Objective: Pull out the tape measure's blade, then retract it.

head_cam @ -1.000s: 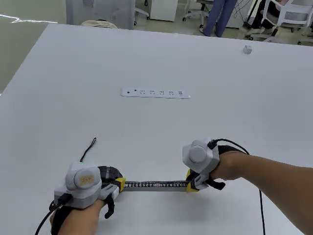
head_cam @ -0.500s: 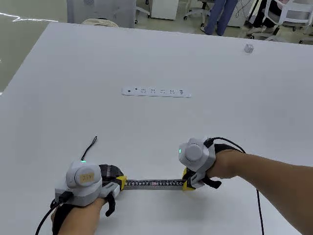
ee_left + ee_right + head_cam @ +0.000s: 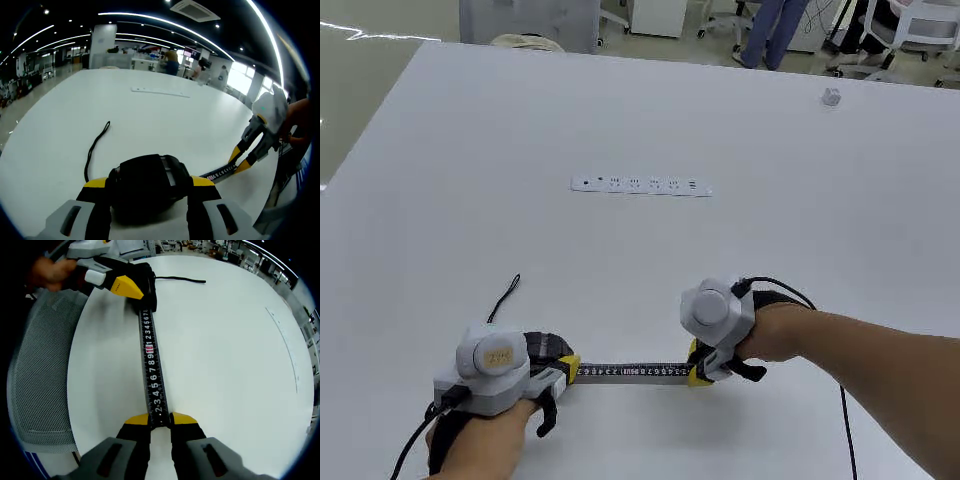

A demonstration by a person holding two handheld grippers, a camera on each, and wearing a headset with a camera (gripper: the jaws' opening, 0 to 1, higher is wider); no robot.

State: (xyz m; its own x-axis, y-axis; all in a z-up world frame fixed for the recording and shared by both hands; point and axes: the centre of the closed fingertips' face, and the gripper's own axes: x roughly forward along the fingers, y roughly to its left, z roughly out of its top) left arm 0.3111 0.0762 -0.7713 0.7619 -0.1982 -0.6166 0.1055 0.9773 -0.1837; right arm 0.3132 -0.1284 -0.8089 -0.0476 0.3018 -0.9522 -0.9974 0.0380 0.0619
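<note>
My left gripper (image 3: 150, 186) is shut on the black tape measure case (image 3: 146, 184), which rests low on the white table (image 3: 620, 110) at the front left (image 3: 545, 356). The measure's blade (image 3: 151, 371) runs out of the case across the table, with printed numbers up to about 17 showing. My right gripper (image 3: 160, 419) is shut on the blade's end, its yellow fingertips (image 3: 184, 418) pinching it. In the head view the blade (image 3: 630, 374) spans between the left gripper (image 3: 555, 377) and the right gripper (image 3: 700, 372). A thin black wrist strap (image 3: 95, 147) trails from the case.
A white power strip (image 3: 640, 185) lies mid-table, beyond the grippers. A small grey object (image 3: 831, 96) sits at the far right. A grey mesh chair (image 3: 42, 370) stands at the table's near edge. People and office chairs stand beyond the far edge.
My right gripper has moved left toward the case with the blade end in it, so less blade spans between the grippers. The left gripper keeps its place.
</note>
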